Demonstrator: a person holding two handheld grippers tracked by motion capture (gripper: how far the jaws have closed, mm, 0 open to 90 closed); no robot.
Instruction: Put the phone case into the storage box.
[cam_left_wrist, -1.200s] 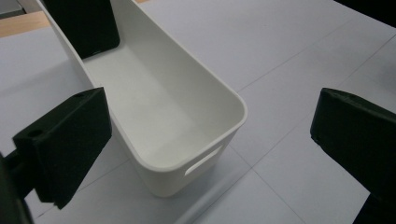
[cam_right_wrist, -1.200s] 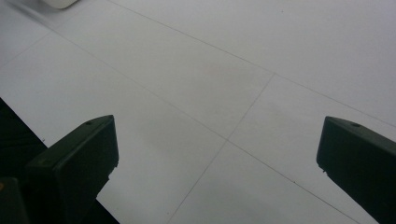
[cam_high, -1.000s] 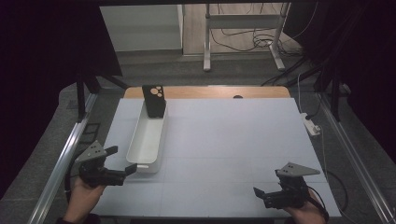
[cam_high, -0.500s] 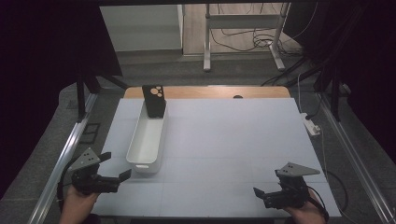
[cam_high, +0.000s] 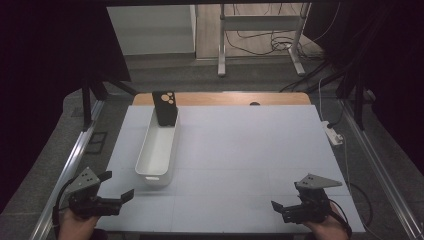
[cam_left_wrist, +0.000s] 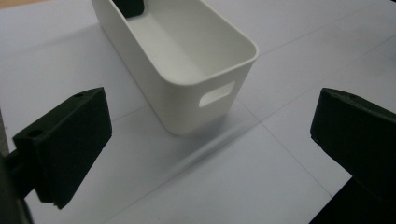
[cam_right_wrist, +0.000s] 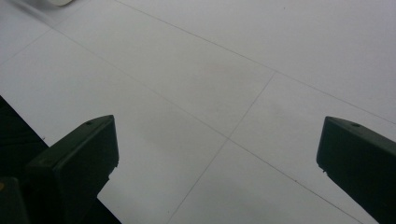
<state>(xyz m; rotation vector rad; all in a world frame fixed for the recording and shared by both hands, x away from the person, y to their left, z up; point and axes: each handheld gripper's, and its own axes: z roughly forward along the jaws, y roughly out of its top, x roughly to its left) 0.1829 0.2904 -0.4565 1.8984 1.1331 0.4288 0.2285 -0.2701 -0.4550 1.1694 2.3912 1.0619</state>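
Observation:
A long white bin (cam_high: 157, 150) stands on the left half of the white table (cam_high: 250, 150), its short handled end toward me. A black phone-shaped case (cam_high: 165, 107) with round cut-outs leans upright at the bin's far end. My left gripper (cam_high: 116, 186) hovers open near the table's front left corner, a short way in front of the bin and not touching it. In the left gripper view the bin (cam_left_wrist: 187, 60) lies ahead between the wide-open jaws of the left gripper (cam_left_wrist: 210, 126), with the case (cam_left_wrist: 128, 5) at the top edge. My right gripper (cam_high: 278, 209) rests open at the front right; in its own view the right gripper (cam_right_wrist: 217, 140) faces bare table.
A white power strip (cam_high: 332, 132) lies off the table's right edge. A wooden strip (cam_high: 225, 98) runs along the far edge. Metal rails (cam_high: 70, 165) flank both sides. A corner of the bin (cam_right_wrist: 60, 2) shows at the top left of the right gripper view.
My left gripper has drawn back from the bin's near end toward the front left corner, still open. The right gripper has stayed in place.

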